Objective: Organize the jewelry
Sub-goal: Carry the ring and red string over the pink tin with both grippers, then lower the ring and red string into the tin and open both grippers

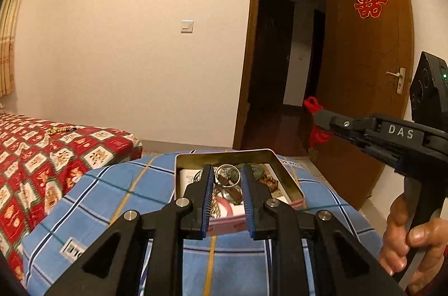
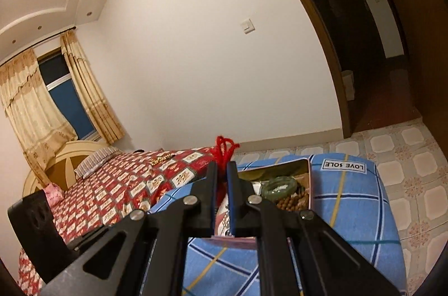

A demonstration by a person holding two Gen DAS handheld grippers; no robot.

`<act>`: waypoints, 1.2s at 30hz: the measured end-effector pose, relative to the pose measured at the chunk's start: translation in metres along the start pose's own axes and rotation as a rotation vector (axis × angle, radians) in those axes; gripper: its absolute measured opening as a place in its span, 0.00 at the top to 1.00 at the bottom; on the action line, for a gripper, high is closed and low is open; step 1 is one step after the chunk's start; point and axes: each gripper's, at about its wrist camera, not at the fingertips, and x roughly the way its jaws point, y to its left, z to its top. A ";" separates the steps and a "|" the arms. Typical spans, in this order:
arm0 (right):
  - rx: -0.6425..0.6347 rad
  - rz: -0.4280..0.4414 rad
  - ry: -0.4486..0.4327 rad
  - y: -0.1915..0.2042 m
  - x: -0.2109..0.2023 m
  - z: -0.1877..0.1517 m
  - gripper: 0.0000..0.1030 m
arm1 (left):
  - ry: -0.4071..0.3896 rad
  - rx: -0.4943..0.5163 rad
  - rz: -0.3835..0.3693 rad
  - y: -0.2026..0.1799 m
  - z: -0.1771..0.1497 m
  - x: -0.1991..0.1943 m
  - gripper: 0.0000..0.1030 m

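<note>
Between the jaws of our right gripper [image 2: 221,178] we are holding a red cord [image 2: 224,149]: the jaws are clamped on it, its looped top is standing up past the tips and the rest is hanging below them. In the left wrist view the same cord [image 1: 315,111] is showing at the tip of that gripper [image 1: 322,115], with a hand [image 1: 414,242] around the handle. We cannot tell what, if anything, is hanging at the cord's lower end.

Just beyond and below the right jaws an open tin box [image 2: 308,175] is lying on a blue plaid cushion [image 2: 358,212]. In it we are seeing a green bangle [image 2: 280,185] and brown beads [image 2: 291,202].

Our left gripper [image 1: 226,178] is hanging over the same tin box [image 1: 288,178], its jaws standing a little apart and empty, framing a metal ring [image 1: 228,174] that is lying in the box beyond them.

To the left of both grippers a bed [image 1: 28,164] in a red patterned cover is carrying a gold bead strand [image 1: 60,130].

We are judging the step to be lifting the cord clear of the box. To do it well, we are keeping the right jaws firmly together, raising until the dangling part is free of the box rim, and keeping the left jaws off the cord so it is not snagging.
</note>
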 end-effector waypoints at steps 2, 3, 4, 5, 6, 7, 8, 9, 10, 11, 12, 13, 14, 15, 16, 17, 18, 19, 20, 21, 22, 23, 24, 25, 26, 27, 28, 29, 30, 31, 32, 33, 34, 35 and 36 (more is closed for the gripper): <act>0.012 -0.001 0.007 -0.005 0.010 0.000 0.90 | 0.005 -0.005 -0.007 -0.002 0.001 0.010 0.81; 0.014 -0.006 0.011 -0.006 0.014 -0.001 0.90 | 0.010 -0.004 -0.007 -0.002 0.001 0.015 0.81; 0.015 -0.011 0.016 -0.007 0.018 -0.002 0.90 | 0.015 -0.002 -0.007 -0.003 0.000 0.020 0.81; 0.019 -0.020 0.023 -0.009 0.024 -0.004 0.90 | 0.020 -0.002 -0.007 -0.005 -0.001 0.025 0.81; 0.023 -0.026 0.030 -0.011 0.029 -0.007 0.90 | 0.026 -0.004 -0.009 -0.005 -0.002 0.030 0.81; 0.026 -0.030 0.036 -0.012 0.032 -0.009 0.90 | 0.031 -0.006 -0.010 -0.005 -0.002 0.033 0.81; 0.028 -0.037 0.043 -0.014 0.037 -0.012 0.90 | 0.037 -0.010 -0.012 -0.005 -0.003 0.038 0.81; 0.029 -0.044 0.050 -0.016 0.041 -0.014 0.90 | 0.044 -0.014 -0.013 -0.006 -0.004 0.043 0.81; 0.028 -0.053 0.057 -0.018 0.044 -0.017 0.90 | 0.050 -0.016 -0.013 -0.006 -0.004 0.049 0.81; 0.026 -0.063 0.063 -0.020 0.047 -0.018 0.90 | 0.057 -0.017 -0.014 -0.007 -0.005 0.054 0.81; 0.023 -0.077 0.067 -0.022 0.050 -0.021 0.90 | 0.065 -0.018 -0.015 -0.007 -0.005 0.058 0.81; 0.021 -0.088 0.071 -0.024 0.051 -0.022 0.90 | 0.077 -0.021 -0.015 -0.009 -0.006 0.065 0.81; 0.020 -0.101 0.077 -0.027 0.053 -0.023 0.90 | 0.088 -0.021 -0.013 -0.009 -0.006 0.071 0.81; 0.021 -0.107 0.082 -0.029 0.054 -0.024 0.90 | 0.100 -0.020 -0.007 -0.011 -0.008 0.076 0.81; 0.023 -0.112 0.086 -0.031 0.054 -0.024 0.90 | 0.114 -0.018 0.000 -0.012 -0.009 0.082 0.81; 0.023 -0.121 0.091 -0.033 0.055 -0.025 0.90 | 0.131 -0.017 0.005 -0.013 -0.010 0.088 0.81; 0.020 -0.131 0.093 -0.034 0.055 -0.025 0.90 | 0.140 -0.015 0.007 -0.014 -0.011 0.091 0.81; 0.016 -0.143 0.094 -0.036 0.055 -0.025 0.90 | 0.149 -0.010 0.012 -0.014 -0.012 0.094 0.81; 0.016 -0.150 0.098 -0.038 0.056 -0.025 0.90 | 0.156 -0.002 0.021 -0.016 -0.013 0.097 0.81; 0.017 -0.155 0.102 -0.040 0.056 -0.026 0.90 | 0.162 0.004 0.029 -0.017 -0.015 0.099 0.81; 0.017 -0.161 0.106 -0.041 0.057 -0.026 0.90 | 0.168 0.011 0.036 -0.018 -0.016 0.101 0.81; 0.012 -0.174 0.113 -0.043 0.059 -0.027 0.90 | 0.174 0.016 0.042 -0.019 -0.017 0.103 0.81; 0.008 -0.185 0.120 -0.044 0.061 -0.027 0.90 | 0.181 0.017 0.046 -0.019 -0.018 0.106 0.81; 0.006 -0.195 0.128 -0.047 0.063 -0.028 0.90 | 0.187 0.016 0.051 -0.018 -0.020 0.108 0.81; 0.010 -0.200 0.139 -0.049 0.066 -0.029 0.90 | 0.193 0.013 0.054 -0.018 -0.020 0.110 0.81; 0.013 -0.202 0.148 -0.051 0.068 -0.029 0.90 | 0.201 0.008 0.057 -0.017 -0.021 0.114 0.81; 0.013 -0.205 0.156 -0.053 0.070 -0.030 0.90 | 0.210 0.002 0.062 -0.016 -0.022 0.117 0.81; 0.009 -0.211 0.164 -0.054 0.072 -0.031 0.90 | 0.217 -0.003 0.065 -0.016 -0.023 0.119 0.81; 0.005 -0.218 0.170 -0.055 0.073 -0.031 0.90 | 0.227 -0.007 0.070 -0.015 -0.024 0.121 0.81; 0.005 -0.221 0.175 -0.056 0.074 -0.031 0.90 | 0.232 -0.007 0.073 -0.015 -0.025 0.124 0.81; 0.008 -0.221 0.180 -0.058 0.075 -0.032 0.90 | 0.238 -0.005 0.078 -0.015 -0.026 0.126 0.81; 0.008 -0.222 0.181 -0.059 0.075 -0.032 0.90 | 0.248 -0.004 0.085 -0.014 -0.028 0.127 0.81; 0.006 -0.226 0.185 -0.059 0.076 -0.033 0.90 | 0.258 -0.010 0.083 -0.014 -0.028 0.130 0.81; 0.002 -0.232 0.191 -0.060 0.078 -0.034 0.90 | 0.261 -0.016 0.082 -0.012 -0.028 0.130 0.81; -0.001 -0.235 0.197 -0.060 0.080 -0.034 0.90 | 0.265 -0.022 0.083 -0.011 -0.028 0.131 0.81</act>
